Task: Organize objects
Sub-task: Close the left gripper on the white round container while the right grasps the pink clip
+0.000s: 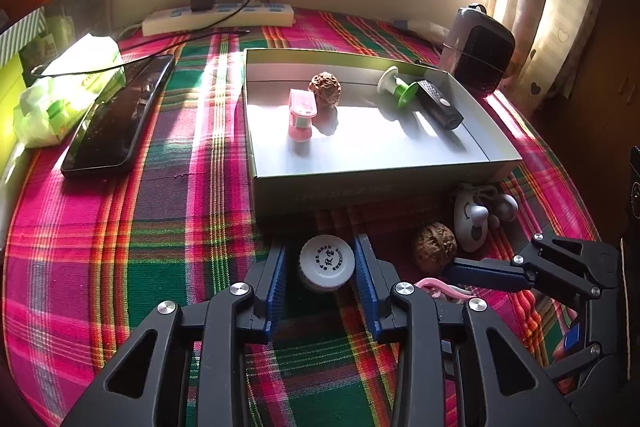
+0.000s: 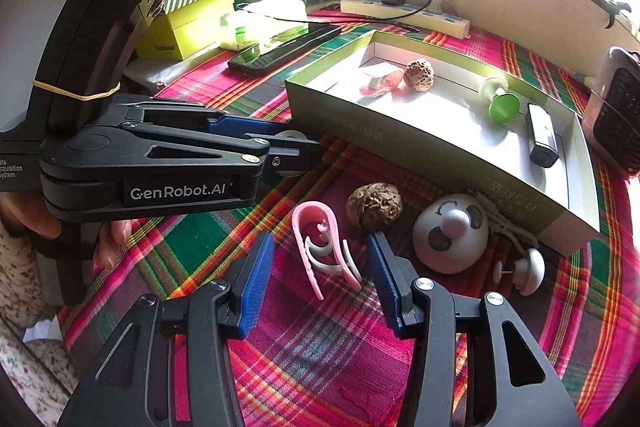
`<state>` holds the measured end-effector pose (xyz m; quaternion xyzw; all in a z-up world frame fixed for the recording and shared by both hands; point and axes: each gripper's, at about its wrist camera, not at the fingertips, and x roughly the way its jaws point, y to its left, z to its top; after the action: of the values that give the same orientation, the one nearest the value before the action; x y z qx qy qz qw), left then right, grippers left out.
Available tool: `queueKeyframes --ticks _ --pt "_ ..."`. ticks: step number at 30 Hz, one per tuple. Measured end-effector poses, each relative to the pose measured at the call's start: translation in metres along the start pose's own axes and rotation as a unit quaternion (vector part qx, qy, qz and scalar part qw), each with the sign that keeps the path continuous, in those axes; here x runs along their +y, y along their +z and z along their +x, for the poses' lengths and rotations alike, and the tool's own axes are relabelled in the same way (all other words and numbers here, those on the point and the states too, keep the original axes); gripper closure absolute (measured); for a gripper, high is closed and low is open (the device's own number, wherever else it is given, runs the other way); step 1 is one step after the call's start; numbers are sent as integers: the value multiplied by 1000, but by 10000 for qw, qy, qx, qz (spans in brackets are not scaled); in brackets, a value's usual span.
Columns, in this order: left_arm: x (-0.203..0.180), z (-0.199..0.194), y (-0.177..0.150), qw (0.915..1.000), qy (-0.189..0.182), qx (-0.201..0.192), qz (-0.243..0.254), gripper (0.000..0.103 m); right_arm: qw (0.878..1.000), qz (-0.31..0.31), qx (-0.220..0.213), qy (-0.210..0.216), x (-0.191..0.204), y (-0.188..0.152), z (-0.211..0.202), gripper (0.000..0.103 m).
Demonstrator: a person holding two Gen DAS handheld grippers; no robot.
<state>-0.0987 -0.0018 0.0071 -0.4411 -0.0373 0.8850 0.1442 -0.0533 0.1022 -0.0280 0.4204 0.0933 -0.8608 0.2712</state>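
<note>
A shallow grey-green box sits on the plaid cloth. It holds a walnut, a pink clip, a green-and-white spool and a black stick. My left gripper straddles a white bottle cap on the cloth, fingers close beside it with small gaps. My right gripper is open around a pink-and-white clip. A second walnut and a white panda-face fan lie just in front of the box.
A black phone, a tissue pack and a power strip lie left and behind the box. A small black heater stands at the right. Yellow and striped boxes are stacked at far left.
</note>
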Motion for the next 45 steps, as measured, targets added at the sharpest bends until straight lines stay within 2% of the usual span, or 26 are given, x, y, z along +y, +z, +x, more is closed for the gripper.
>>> queueKeyframes --ticks 4,10,20,45 --pt "0 0 0 10000 13 -2 5 72 9999 -47 12 -90 1 0 1 54" --pt "0 -1 0 10000 40 -19 -3 72 9996 -80 10 -286 2 0 1 65" --pt "0 0 -1 10000 77 -28 25 76 9994 -174 -5 -308 5 -1 1 78" --pt "-2 -6 0 9999 76 -106 72 77 9996 -64 -37 -284 3 -1 -2 79"
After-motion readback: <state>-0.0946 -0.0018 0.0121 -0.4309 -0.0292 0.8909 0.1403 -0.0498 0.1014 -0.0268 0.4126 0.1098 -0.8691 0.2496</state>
